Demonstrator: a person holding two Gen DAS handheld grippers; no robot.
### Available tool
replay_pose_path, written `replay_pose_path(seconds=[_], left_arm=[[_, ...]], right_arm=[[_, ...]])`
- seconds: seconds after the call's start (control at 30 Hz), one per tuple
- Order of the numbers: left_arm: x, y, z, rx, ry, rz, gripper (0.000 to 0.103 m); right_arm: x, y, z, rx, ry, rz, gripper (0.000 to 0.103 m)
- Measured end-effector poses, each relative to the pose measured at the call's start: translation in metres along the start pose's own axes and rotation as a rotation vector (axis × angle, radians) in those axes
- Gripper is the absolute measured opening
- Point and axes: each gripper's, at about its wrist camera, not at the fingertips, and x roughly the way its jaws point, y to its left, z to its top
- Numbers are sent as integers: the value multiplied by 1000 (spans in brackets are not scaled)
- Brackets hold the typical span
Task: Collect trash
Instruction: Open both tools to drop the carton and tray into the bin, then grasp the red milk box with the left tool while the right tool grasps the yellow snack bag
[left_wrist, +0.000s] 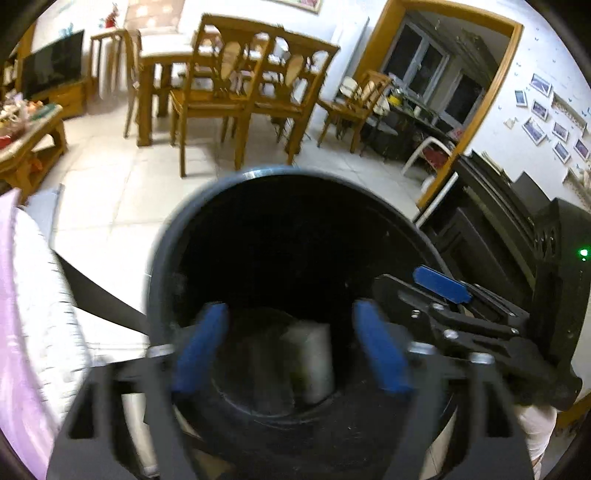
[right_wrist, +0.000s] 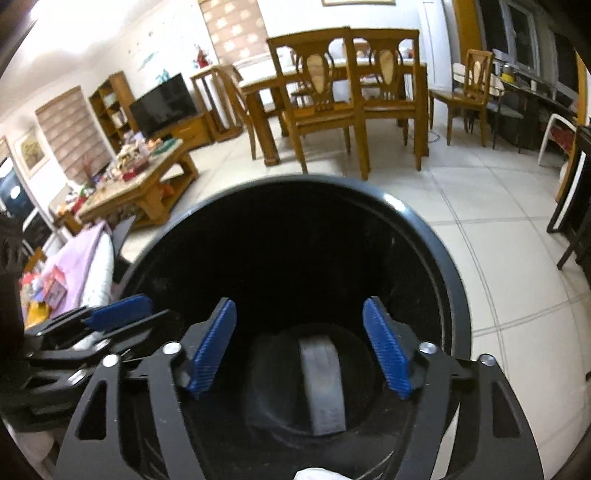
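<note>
Trash (left_wrist: 308, 360) lies pale at the bottom of the black bin (left_wrist: 236, 184); left gripper (left_wrist: 291, 350) and right gripper (right_wrist: 301, 347) both hang above the bin's mouth, jaws apart and holding nothing; the bin stands on the tiled floor (right_wrist: 498, 229)

Wide-open mouth of the black bin (right_wrist: 417, 229), dark and unblocked down to the pale wrapper (left_wrist: 308, 360) and grey strip (right_wrist: 323, 387) on its bottom. Crowded at the rim by both grippers side by side, left gripper (left_wrist: 291, 347) and right gripper (right_wrist: 301, 345), jaws spread with nothing between. Beyond the rim, bare tiled floor (right_wrist: 498, 258), bounded by wooden chairs (right_wrist: 325, 107) and coffee table (right_wrist: 147, 184).
</note>
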Motion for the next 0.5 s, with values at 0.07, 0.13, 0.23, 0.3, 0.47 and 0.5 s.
replay_pose_path(seconds=[0.07, 0.13, 0.23, 0.3, 0.47, 0.5], left_arm=[[-15, 2, -3, 6, -41, 23, 91], [-34, 4, -7, 10, -74, 37, 96], [-59, 10, -13, 13, -126, 91, 98], [-78, 18, -20, 18, -160, 135, 98], [-131, 53, -36, -13, -232, 238, 98], [-142, 63, -40, -28, -248, 254, 98]], right_arm=[[-7, -1, 2, 6, -26, -6, 79], [-16, 1, 3, 5, -63, -22, 85], [-29, 7, 5, 1, -141, -30, 98], [-36, 14, 1, -2, -187, -29, 98], [-40, 55, -4, -41, -177, 70, 98], [-40, 68, -6, -55, -160, 105, 98]])
